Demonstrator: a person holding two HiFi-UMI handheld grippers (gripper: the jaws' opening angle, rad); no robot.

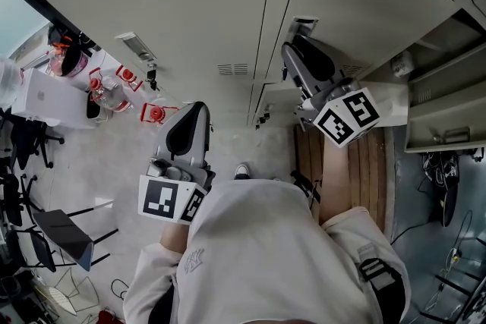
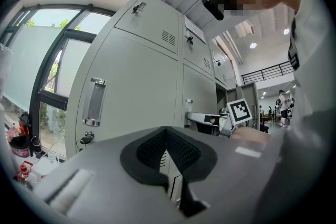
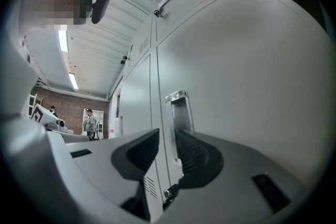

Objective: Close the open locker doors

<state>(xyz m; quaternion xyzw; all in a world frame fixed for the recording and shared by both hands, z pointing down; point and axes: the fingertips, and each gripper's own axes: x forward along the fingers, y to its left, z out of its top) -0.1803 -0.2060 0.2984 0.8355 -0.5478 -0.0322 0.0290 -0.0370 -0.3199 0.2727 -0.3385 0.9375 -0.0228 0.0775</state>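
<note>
- Lockers [image 1: 152, 19], left bays: doors sit flush, and a key [image 2: 86, 137] stands in one lock. No action is judged necessary here.
- Left gripper [image 1: 190, 117]: held low and well apart from the lockers. Its jaws are pressed together at the tips with nothing between them. Judged idle.
- Right gripper [image 1: 296, 49]: raised close to the next bay. Its jaws are slightly spread, leaving a narrow gap, and nothing is pinched. The seam between two doors shows through the gap.
- Door [image 1: 364, 4], the task's thing: a broad grey panel just right of the right gripper's jaws. Its handle [image 3: 181, 110] lies just beyond the tip of the right-hand jaw. Whether a jaw touches the panel cannot be told.
- Open locker [image 1: 448, 99], far right: shelves are exposed, so the door is judged not yet closed.
- Risk 1: the panel is smooth, so a push along it rather than into it could let the jaws skid off.
- Risk 2: the spread jaws sit near the handle recess, and a tip could snag there and twist the gripper.
- Risk 3: a jaw left at the seam could be trapped between door edge and frame.
- Risk 4: too light a push could leave the door unlatched and let it swing back.
</note>
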